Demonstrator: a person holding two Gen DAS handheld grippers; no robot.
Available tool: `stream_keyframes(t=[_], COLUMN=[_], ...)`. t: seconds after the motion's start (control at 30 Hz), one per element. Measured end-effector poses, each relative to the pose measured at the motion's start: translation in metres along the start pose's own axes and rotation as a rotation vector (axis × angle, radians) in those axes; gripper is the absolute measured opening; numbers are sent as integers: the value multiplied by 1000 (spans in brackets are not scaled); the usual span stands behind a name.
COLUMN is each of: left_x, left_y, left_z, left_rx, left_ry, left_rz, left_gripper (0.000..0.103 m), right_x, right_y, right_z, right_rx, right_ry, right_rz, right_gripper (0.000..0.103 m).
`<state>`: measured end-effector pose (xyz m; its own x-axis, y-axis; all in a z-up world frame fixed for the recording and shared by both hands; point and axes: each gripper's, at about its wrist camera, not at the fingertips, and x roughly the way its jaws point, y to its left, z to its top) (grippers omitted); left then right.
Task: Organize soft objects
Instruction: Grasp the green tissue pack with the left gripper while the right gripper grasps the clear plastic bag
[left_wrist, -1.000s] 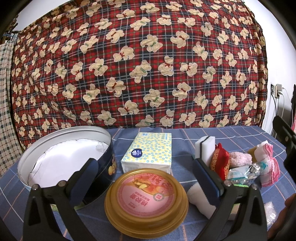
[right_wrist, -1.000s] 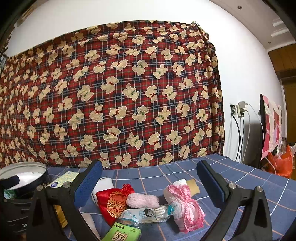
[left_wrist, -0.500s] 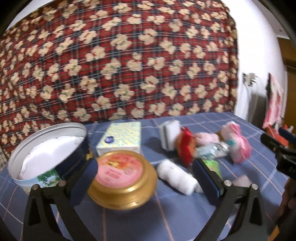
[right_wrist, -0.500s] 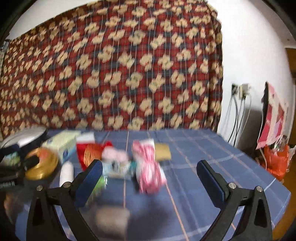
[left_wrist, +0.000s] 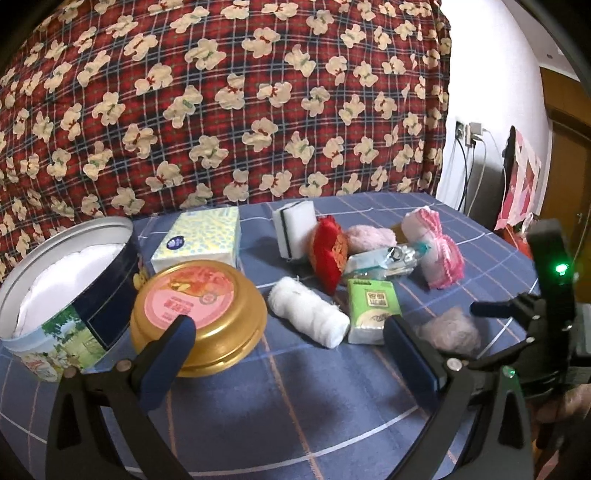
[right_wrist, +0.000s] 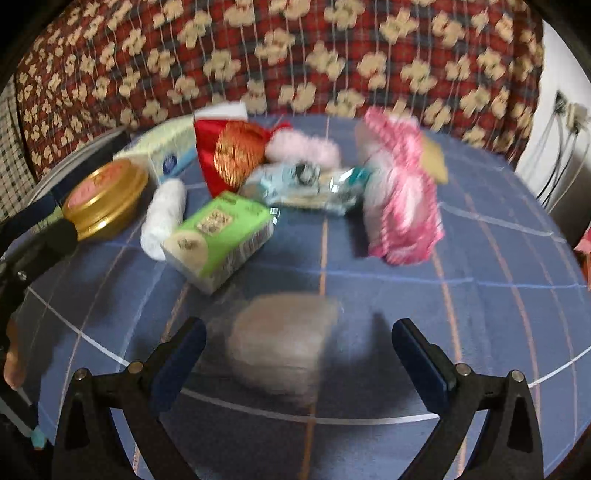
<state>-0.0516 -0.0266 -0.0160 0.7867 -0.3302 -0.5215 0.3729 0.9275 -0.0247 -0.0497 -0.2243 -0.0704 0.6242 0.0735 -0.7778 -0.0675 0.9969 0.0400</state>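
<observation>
Left wrist | blue checked tablecloth (left_wrist: 295, 398) | bear-print plaid blanket (left_wrist: 221, 110) behind | both hand-held grippers (left_wrist: 288, 347) (right_wrist: 299, 347) spread, empty

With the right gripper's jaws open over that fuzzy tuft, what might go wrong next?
1. The pale fuzzy tuft is loose and fluffy, so the right gripper may pinch only fibres and drop it.
2. The right view is blurred, so aim may be off.
3. The green tissue pack lies close and could get nudged.

Right wrist view motion-blurred, grey fluffy pad (right_wrist: 280, 341) smeared; round tin (left_wrist: 62, 291) partly behind gold lid (left_wrist: 199, 314)
</observation>
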Motion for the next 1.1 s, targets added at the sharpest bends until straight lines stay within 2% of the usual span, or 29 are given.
stream_keyframes(t=[0.03,0.1,0.13,0.2,0.37,0.53,0.63,0.8,0.93,1.03,1.1], left_x=[2,5,5,6,12,23,38,77,107,113,119], left_y=[-1,-5,-7,-11,-19,-35,-49,-74,-81,-80,-82], left_z=[0,0,0,1,8,21,27,28,23,24,22], left_rx=[4,16,23,44,58,86,107,152,162,136,135], left_ry=[4,16,16,17,26,36,68,182,292,306,334], left_rz=[0,-13,-21,-22,-50,-83,-112,-126,-88,-90,-105], left_gripper=[102,100,99,99,99,99,94,78,70,69,56], right_x=[2,-2,-4,-8,-14,-32,-43,-61,-73,-76,-75], right_y=[-2,-2,-3,-5,-16,-20,-26,-33,-39,-40,-41], right_z=[1,0,-1,-3,-6,-14,-19,-29,-35,-38,-39], right_rx=[8,2,4,14,69,68,80,61,41,29,31], right_ry=[17,1,-9,-31,-85,-191,-246,-332,-368,-381,-381], right_rz=[12,15,22,29,70,10,-25,-135,-191,-212,-211], right_gripper=[95,79,75,53,38,37,37,37,37,37,37])
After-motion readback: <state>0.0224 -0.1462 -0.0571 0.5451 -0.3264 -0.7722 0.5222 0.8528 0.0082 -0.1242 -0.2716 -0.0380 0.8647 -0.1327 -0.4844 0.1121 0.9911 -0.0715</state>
